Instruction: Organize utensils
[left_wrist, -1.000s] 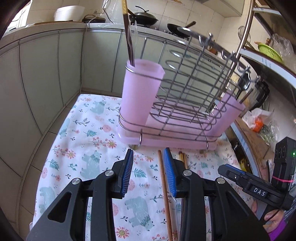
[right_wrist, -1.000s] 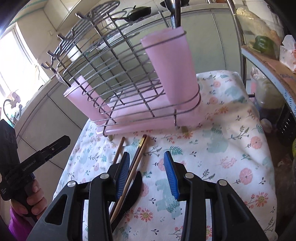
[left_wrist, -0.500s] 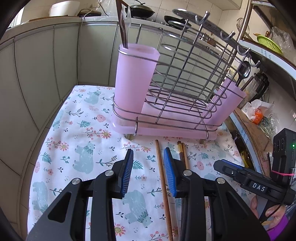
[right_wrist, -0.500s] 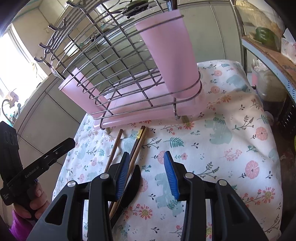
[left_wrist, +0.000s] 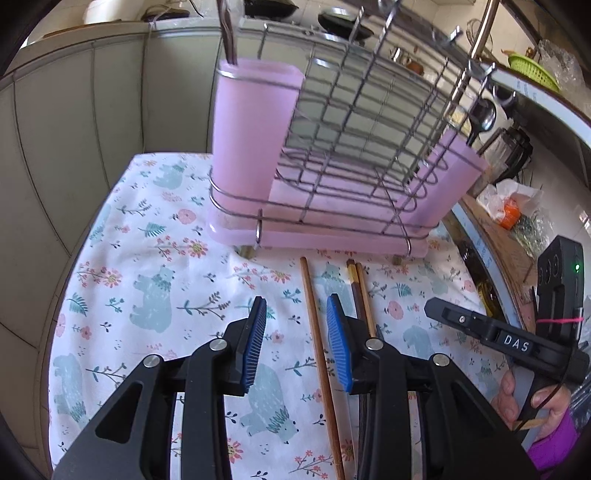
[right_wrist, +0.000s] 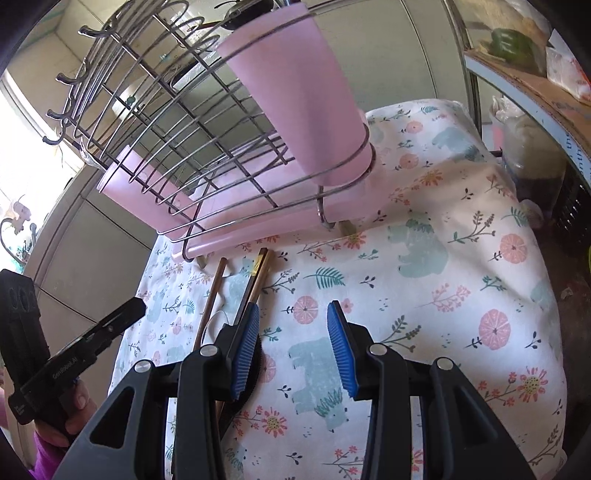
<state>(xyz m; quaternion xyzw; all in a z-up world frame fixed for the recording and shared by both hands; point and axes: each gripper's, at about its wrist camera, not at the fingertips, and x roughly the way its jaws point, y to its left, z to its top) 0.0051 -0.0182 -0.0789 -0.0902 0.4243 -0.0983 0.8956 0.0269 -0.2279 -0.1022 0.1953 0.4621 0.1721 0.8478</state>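
Note:
A wire rack (left_wrist: 351, 147) with a pink tray stands on the floral cloth (left_wrist: 155, 295). Its near pink cup (left_wrist: 251, 129) holds metal handles (left_wrist: 229, 33); a second pink cup (left_wrist: 443, 184) sits at the far end. One wooden chopstick (left_wrist: 314, 321) lies on the cloth below the gap of my left gripper (left_wrist: 297, 339), which is open and holds nothing. A chopstick pair (left_wrist: 358, 284) lies just right of it. My right gripper (right_wrist: 293, 343) is closing with nothing between its pads; the chopstick pair (right_wrist: 258, 273) and single chopstick (right_wrist: 212, 295) lie left of its left finger.
A dark utensil (right_wrist: 255, 369) lies under the right gripper's left finger. A black spoon (left_wrist: 484, 118) hangs on the rack's far hooks. A shelf with bags (left_wrist: 509, 206) borders the cloth on one side, and grey cabinet panels (left_wrist: 74, 129) on the other.
Both cameras have tipped slightly, so the rack looms larger and higher in each view. The right gripper's pads stand a little closer together. The chopsticks have not moved.

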